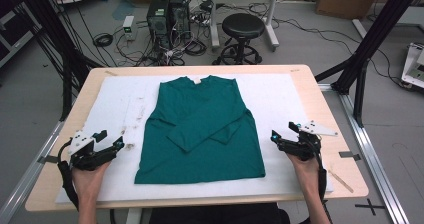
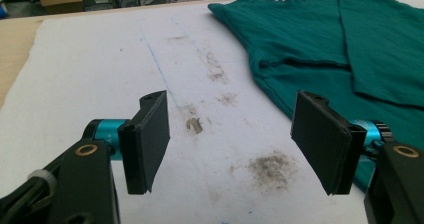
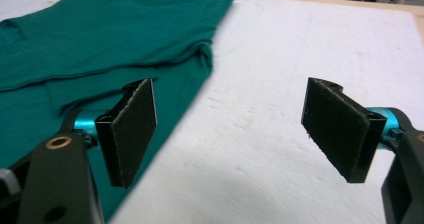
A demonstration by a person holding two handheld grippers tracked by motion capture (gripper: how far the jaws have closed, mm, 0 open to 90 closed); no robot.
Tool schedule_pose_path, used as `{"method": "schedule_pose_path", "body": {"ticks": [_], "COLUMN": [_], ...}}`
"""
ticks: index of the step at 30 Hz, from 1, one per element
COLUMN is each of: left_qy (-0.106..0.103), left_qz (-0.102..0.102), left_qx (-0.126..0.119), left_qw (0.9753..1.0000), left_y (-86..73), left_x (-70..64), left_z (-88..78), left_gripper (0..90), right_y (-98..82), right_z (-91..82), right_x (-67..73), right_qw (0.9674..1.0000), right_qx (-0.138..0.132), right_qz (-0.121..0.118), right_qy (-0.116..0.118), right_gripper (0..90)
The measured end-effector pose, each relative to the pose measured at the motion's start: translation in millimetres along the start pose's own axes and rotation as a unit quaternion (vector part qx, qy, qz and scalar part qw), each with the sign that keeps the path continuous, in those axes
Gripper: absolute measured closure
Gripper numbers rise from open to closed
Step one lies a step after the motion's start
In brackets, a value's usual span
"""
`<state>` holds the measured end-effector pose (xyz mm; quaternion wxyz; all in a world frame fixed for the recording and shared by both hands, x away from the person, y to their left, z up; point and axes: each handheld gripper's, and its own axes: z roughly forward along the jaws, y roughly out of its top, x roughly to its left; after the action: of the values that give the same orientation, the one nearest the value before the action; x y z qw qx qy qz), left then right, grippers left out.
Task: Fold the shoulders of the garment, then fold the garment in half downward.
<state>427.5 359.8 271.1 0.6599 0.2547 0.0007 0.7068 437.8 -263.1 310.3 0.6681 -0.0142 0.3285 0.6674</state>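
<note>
A dark green long-sleeved shirt [image 1: 200,129] lies flat on the white mat [image 1: 280,99], collar at the far side, both sleeves folded in across the front. My left gripper [image 1: 111,140] rests on the mat just left of the shirt's lower hem, open and holding nothing; in the left gripper view [image 2: 230,141] the shirt [image 2: 320,39] lies ahead to the right. My right gripper [image 1: 285,133] sits right of the shirt's lower edge, also open; its view [image 3: 230,134] has the shirt [image 3: 100,44] at the left.
The mat covers a wooden table [image 1: 330,134] and has dirty smudges [image 2: 270,166] left of the shirt. Beyond the table's far edge stand a black stool [image 1: 243,29], computer towers [image 1: 167,14] and loose cables. Black frame struts [image 1: 360,59] rise at the right.
</note>
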Motion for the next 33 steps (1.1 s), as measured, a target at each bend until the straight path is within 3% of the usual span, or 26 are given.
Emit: {"method": "schedule_pose_path", "body": {"ticks": [9, 29, 33], "left_qy": [-0.010, -0.034, -0.051], "left_qz": [-0.001, 0.021, 0.017], "left_qx": [-0.003, -0.001, 0.005], "left_qw": [0.9999, 0.9992, 0.9985], "left_y": [6.9, 18.5, 18.9], "left_x": [-2.5, -17.8, -22.8], "left_z": [-4.4, -0.6, 5.0], "left_gripper": [31.7, 31.7, 31.7], "right_y": [-6.6, -6.1, -6.2], "right_z": [-6.2, -4.4, -3.8], "right_x": [-14.7, -12.3, -11.6], "right_qw": [0.9996, 0.9997, 0.9997], "right_qx": [0.002, 0.010, 0.011], "right_qz": [0.017, 0.018, 0.015], "right_qy": [-0.020, -0.014, -0.013], "right_gripper": [22.7, 23.1, 23.1]}}
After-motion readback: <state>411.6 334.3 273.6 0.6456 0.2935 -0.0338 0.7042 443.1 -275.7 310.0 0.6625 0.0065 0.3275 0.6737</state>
